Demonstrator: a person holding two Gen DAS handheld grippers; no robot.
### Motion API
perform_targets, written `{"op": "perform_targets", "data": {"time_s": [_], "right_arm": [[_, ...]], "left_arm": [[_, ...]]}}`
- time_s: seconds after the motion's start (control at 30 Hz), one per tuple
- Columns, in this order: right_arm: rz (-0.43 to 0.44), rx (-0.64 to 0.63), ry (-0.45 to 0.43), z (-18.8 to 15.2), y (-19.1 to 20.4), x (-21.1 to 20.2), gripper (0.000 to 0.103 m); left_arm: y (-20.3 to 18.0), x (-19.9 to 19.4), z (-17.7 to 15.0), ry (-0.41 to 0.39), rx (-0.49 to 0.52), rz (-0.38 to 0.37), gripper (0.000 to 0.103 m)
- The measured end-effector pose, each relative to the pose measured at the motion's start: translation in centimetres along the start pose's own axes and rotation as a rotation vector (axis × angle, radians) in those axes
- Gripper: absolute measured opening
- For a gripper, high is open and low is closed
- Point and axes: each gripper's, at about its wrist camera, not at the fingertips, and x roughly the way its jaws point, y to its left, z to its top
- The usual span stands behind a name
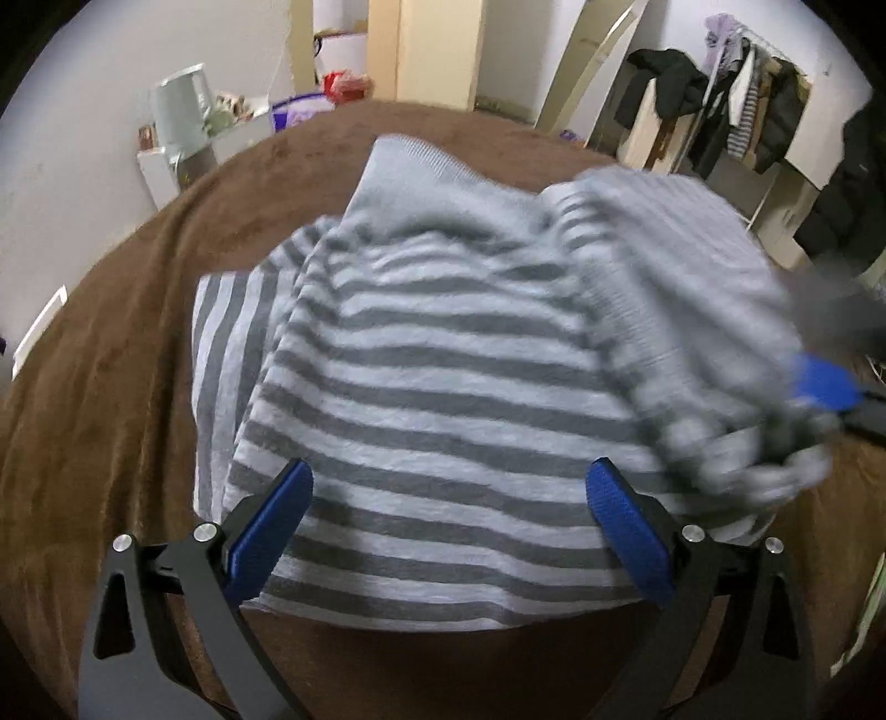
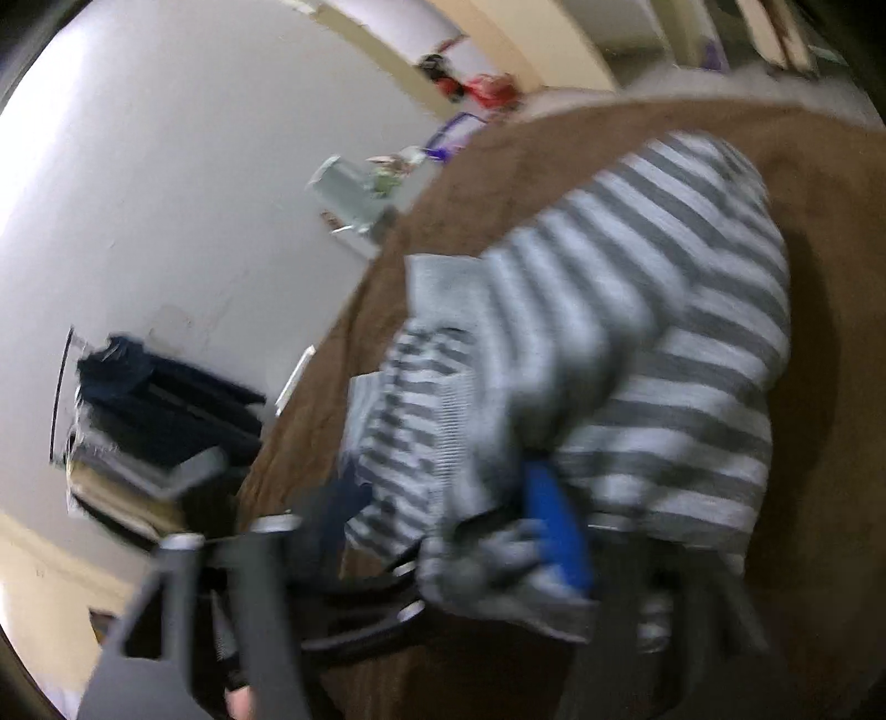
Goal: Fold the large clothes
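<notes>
A grey-and-white striped sweater point(image 1: 443, 365) lies partly folded on a brown bed cover point(image 1: 111, 387), with its plain grey ribbed hem point(image 1: 421, 183) turned toward the far side. My left gripper point(image 1: 448, 498) stands open over the sweater's near edge, its blue pads wide apart and not pinching the cloth. At the right edge of that view my right gripper shows as a blurred blue pad point(image 1: 825, 382) against a bunched fold. In the blurred right wrist view, the right gripper point(image 2: 443, 498) has its jaws wide, and sweater point(image 2: 664, 343) cloth drapes loosely between them and over one blue pad point(image 2: 554, 531).
A white cabinet with a pale jug point(image 1: 183, 122) stands beyond the bed at far left. A clothes rack with dark coats point(image 1: 736, 111) is at far right, with wooden boards point(image 1: 437, 50) between. Dark clothes point(image 2: 166, 410) are piled beside the bed.
</notes>
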Motion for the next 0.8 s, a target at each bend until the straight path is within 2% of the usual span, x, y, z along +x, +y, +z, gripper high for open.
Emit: {"op": "perform_targets", "data": {"time_s": [0.1,0.17,0.27,0.43,0.67,0.73,0.8], "right_arm": [[-0.097,-0.157,-0.070,-0.8,2.5,-3.2,0.093],[-0.221,-0.262,-0.115,-1.9,3.2,-4.8,0.098],[-0.368,-0.350,-0.126,-3.5,2.4,-5.0,0.098],[-0.443,-0.345,-0.068,-4.6,-0.5,-2.3,0.097],[-0.512,-0.465,-0.083,-4.5,0.9,1.2,0.097],[-0.521,-0.494,-0.083,-4.2,1.1,2.2,0.095],[-0.537,-0.507,-0.085,-3.9,1.2,2.5,0.086]], "left_arm": [[0.4,0.6,-0.3,0.010,0.004,-0.004,0.097],[0.2,0.5,-0.6,0.002,0.017,0.002,0.097],[-0.1,0.6,-0.9,-0.002,0.029,0.012,0.097],[-0.1,0.7,-1.0,-0.002,0.011,0.010,0.097],[0.0,1.0,-1.0,0.006,0.018,0.007,0.097],[-0.1,1.0,-1.0,0.006,0.019,0.007,0.097],[-0.1,1.0,-1.0,0.005,0.019,0.009,0.097]]}}
